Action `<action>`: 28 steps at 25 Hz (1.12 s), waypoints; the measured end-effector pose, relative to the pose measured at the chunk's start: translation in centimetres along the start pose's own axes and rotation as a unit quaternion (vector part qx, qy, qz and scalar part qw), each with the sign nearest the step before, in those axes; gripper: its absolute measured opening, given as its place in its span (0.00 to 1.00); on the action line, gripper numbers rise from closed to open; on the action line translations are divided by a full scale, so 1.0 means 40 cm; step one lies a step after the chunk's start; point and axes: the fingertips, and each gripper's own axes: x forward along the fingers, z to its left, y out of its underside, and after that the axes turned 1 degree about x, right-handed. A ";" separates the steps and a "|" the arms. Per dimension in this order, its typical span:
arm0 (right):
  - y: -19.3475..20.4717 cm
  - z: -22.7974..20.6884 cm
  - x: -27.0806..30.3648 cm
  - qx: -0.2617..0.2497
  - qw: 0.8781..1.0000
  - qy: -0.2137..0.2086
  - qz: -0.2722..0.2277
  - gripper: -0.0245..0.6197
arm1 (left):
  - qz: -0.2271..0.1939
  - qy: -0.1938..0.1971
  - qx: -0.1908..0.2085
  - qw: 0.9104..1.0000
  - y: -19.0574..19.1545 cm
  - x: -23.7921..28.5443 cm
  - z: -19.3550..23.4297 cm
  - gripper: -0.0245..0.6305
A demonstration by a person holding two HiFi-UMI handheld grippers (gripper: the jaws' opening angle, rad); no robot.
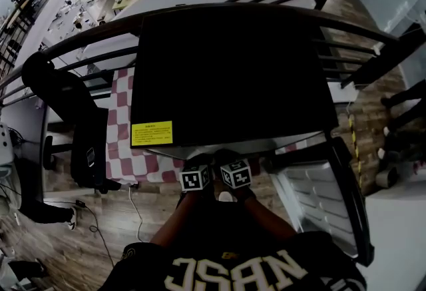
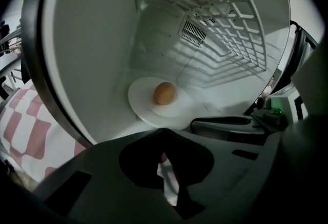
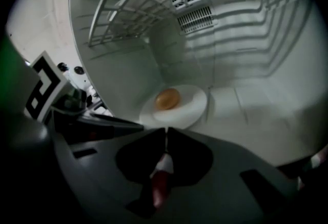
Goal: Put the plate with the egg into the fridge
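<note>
left gripper (image 2: 164,135) jaws clenched tight, nothing seen between them; right gripper (image 3: 166,131) the same, both tips at the fridge mouth. just past the tips the white plate (image 2: 146,110) lies flat on the fridge (image 2: 92,54) floor with the brown egg (image 2: 164,93) on it. wire shelf (image 2: 230,13) above, red-checked cloth (image 2: 20,125) outside to the left.

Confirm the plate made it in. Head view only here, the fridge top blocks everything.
Observer: Yes, the plate rests on the fridge floor; both gripper views show it.
Operator: Egg on it?
Observer: Yes, one brown egg sits on the plate.
Operator: Tools?
Observer: Both shut: left tool and right tool, tips at the plate's near rim.
</note>
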 end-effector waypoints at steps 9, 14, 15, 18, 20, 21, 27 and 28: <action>-0.024 -0.022 0.018 -0.002 1.000 0.000 -0.002 0.09 | 0.000 0.004 -0.010 1.000 -0.022 0.024 0.003 0.07; -0.042 -0.034 0.027 -0.007 1.000 0.000 -0.005 0.09 | -0.001 0.000 -0.013 1.000 -0.030 0.034 0.009 0.07; -0.046 -0.038 0.029 -0.008 1.000 0.001 -0.005 0.09 | 0.001 0.000 -0.014 1.000 -0.029 0.038 0.009 0.07; -0.050 -0.046 0.037 -0.010 1.000 0.001 -0.005 0.09 | 0.004 -0.001 -0.019 1.000 -0.031 0.042 0.009 0.07; -0.054 -0.046 0.041 -0.011 1.000 -0.001 -0.006 0.09 | -0.001 0.001 -0.022 1.000 -0.039 0.045 0.010 0.07; -0.055 -0.047 0.043 -0.011 1.000 -0.002 -0.006 0.09 | -0.001 0.002 -0.022 1.000 -0.041 0.046 0.010 0.07; -0.051 -0.047 0.015 -0.013 1.000 0.004 -0.004 0.09 | -0.017 0.003 -0.035 0.999 -0.045 0.028 0.002 0.07; -0.053 -0.045 0.005 -0.012 1.000 0.004 -0.009 0.09 | -0.023 0.005 -0.036 0.999 -0.048 0.019 -0.003 0.07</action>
